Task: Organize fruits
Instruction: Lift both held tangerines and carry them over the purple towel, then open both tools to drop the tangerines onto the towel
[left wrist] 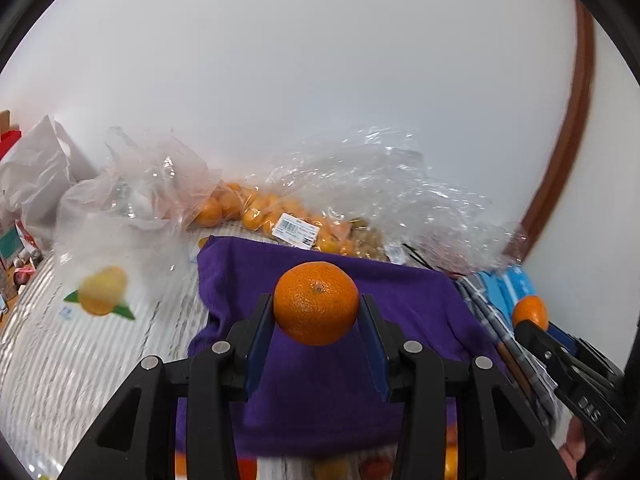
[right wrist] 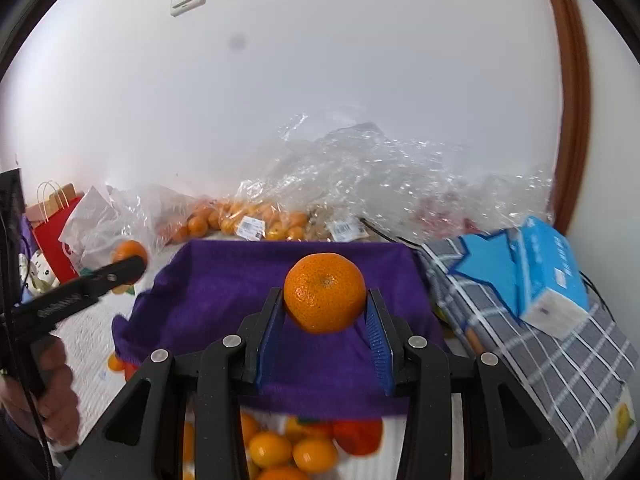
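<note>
While you hold both fruits in the air, you're mid-transfer: picked, not yet placed.

Left wrist view: your left gripper [left wrist: 316,310] is clamped on a mandarin [left wrist: 316,303], blue pads [left wrist: 256,344] pressing both sides, fruit clear of the purple cloth [left wrist: 420,308] below it. Bagged oranges [left wrist: 248,208] lie along the far edge of the table [left wrist: 80,360], against the wall. Your right gripper shows at the right edge, with an orange fruit at its tip.

Right wrist view: your right gripper [right wrist: 325,300] is closed on a second mandarin [right wrist: 325,292], also above the cloth, near its far edge. Loose oranges [right wrist: 280,452] sit at the table's near edge, just under the cloth's front hem. A blue tissue box [right wrist: 548,276] rests on a checked cloth [right wrist: 560,360] at the right edge.

Next move, my read: pick a drop spot. The frames don't say whether that is the cloth or the loose pile. Lower until the fruit touches, then open. They're round and will likely roll on a slope, so don't release high.
</note>
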A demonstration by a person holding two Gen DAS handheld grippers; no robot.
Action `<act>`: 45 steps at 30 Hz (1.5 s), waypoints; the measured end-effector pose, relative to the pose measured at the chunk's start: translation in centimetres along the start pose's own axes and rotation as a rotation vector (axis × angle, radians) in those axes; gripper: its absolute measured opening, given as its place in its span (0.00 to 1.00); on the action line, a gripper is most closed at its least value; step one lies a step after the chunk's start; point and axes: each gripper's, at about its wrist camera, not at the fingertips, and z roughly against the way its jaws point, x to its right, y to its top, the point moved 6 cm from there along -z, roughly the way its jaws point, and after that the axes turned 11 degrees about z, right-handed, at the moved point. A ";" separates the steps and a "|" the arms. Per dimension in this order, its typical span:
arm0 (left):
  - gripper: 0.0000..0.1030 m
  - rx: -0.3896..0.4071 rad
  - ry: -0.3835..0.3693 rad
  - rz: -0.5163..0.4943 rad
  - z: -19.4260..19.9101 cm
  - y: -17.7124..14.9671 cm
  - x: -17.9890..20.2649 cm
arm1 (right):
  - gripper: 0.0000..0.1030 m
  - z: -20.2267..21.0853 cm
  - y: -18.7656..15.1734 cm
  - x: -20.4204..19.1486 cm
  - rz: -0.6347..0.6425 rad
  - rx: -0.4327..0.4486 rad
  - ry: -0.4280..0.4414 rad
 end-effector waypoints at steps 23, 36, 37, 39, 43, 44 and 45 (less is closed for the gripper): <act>0.39 -0.134 0.062 -0.036 -7.1 -3.6 -1.5 | 0.39 -10.3 -4.6 2.0 -0.069 -0.230 0.082; 0.39 -0.160 0.072 -0.046 -7.4 -3.8 -1.3 | 0.40 -10.9 -5.5 1.4 -0.039 -0.249 0.076; 0.40 -0.159 0.072 -0.047 -7.4 -3.8 -1.3 | 0.42 -10.8 -5.5 1.3 -0.032 -0.246 0.070; 0.42 -0.154 0.069 -0.049 -7.3 -3.8 -1.2 | 0.47 -10.6 -5.4 1.3 -0.027 -0.239 0.064; 0.50 -0.139 0.057 -0.062 -6.9 -3.7 -0.9 | 0.63 -9.5 -5.0 1.4 -0.027 -0.207 0.045; 0.52 -0.131 0.059 -0.066 -6.8 -3.7 -0.9 | 0.65 -9.2 -4.9 1.5 -0.029 -0.193 0.051; 0.53 -0.122 0.059 -0.068 -6.7 -3.6 -0.8 | 0.66 -9.0 -4.8 1.5 -0.030 -0.180 0.060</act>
